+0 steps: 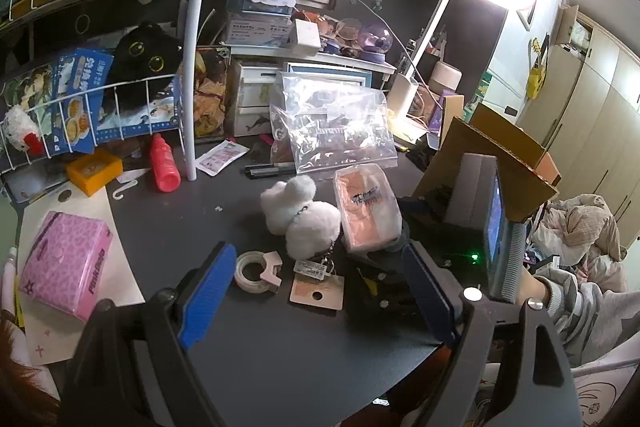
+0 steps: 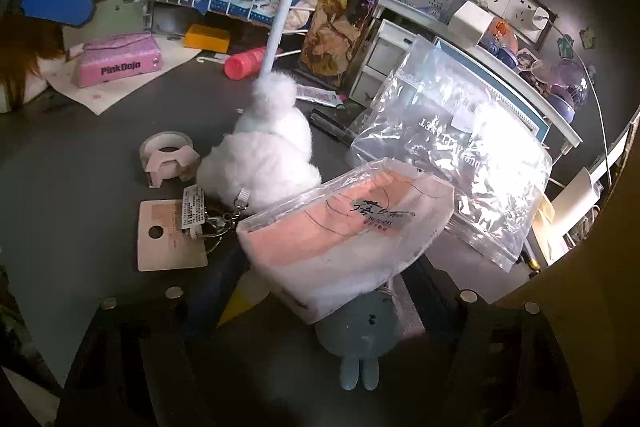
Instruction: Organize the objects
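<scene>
A pink tissue pack in clear wrap (image 2: 344,227) lies tilted between the fingers of my right gripper (image 2: 320,271), which is shut on its lower end; the pack hides most of the pads. The left wrist view shows the same pack (image 1: 366,207) standing slanted on the dark desk, with the right gripper (image 1: 400,251) at its base. My left gripper (image 1: 318,295) hovers open over the desk's near edge, nothing between its blue pads. A white plush keychain (image 1: 298,215) sits just left of the pack, touching it.
A tape roll (image 1: 256,269) and a wooden tag (image 1: 318,291) lie near the left gripper. Also here: a pink PinkDojo pack (image 1: 66,267), red bottle (image 1: 164,163), yellow box (image 1: 94,169), clear zip bag (image 1: 332,123), open cardboard box (image 1: 492,155), wire rack (image 1: 92,99).
</scene>
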